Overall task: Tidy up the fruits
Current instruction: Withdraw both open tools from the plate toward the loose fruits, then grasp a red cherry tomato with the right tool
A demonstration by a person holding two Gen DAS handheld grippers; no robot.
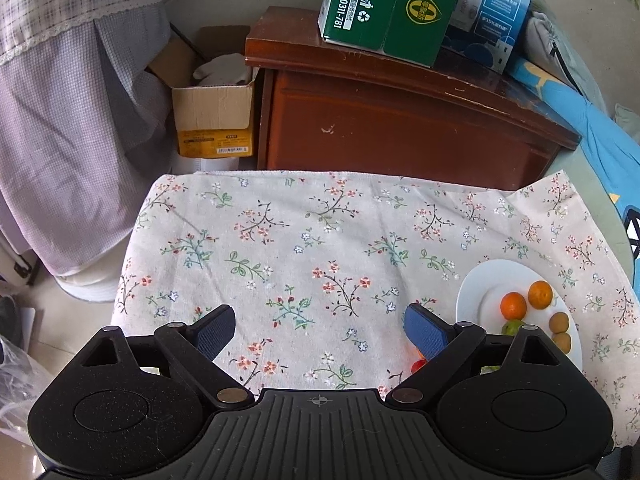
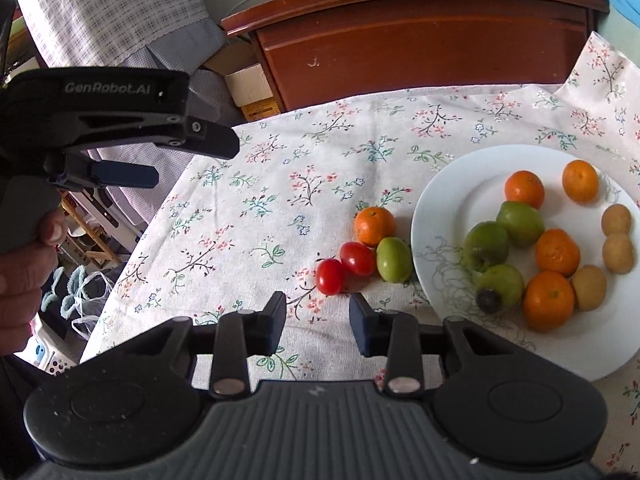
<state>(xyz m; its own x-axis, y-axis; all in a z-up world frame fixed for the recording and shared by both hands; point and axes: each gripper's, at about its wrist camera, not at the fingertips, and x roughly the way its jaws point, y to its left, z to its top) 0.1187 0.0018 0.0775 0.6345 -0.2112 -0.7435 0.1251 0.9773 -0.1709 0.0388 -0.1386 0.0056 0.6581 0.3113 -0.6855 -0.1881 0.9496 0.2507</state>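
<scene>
A white plate (image 2: 440,208) on the flowered cloth holds several mandarins (image 2: 524,189), three green fruits (image 2: 486,246) and three small brown fruits (image 2: 618,253). Left of the plate on the cloth lie a mandarin (image 2: 374,226), a green fruit (image 2: 394,260) and two cherry tomatoes (image 2: 330,276). My right gripper (image 2: 319,314) hovers just short of the tomatoes, open with nothing between its fingers. My left gripper (image 1: 320,328) is open wide over bare cloth, left of the plate (image 1: 480,280). A hand holds the left gripper (image 2: 188,162) at the upper left of the right wrist view.
A brown wooden cabinet (image 1: 400,132) stands behind the table with a green carton (image 1: 384,12) and a blue box (image 1: 496,12) on top. A cardboard box (image 1: 214,116) and checked fabric (image 1: 72,120) are at the left. Blue fabric (image 1: 600,136) lies at the right.
</scene>
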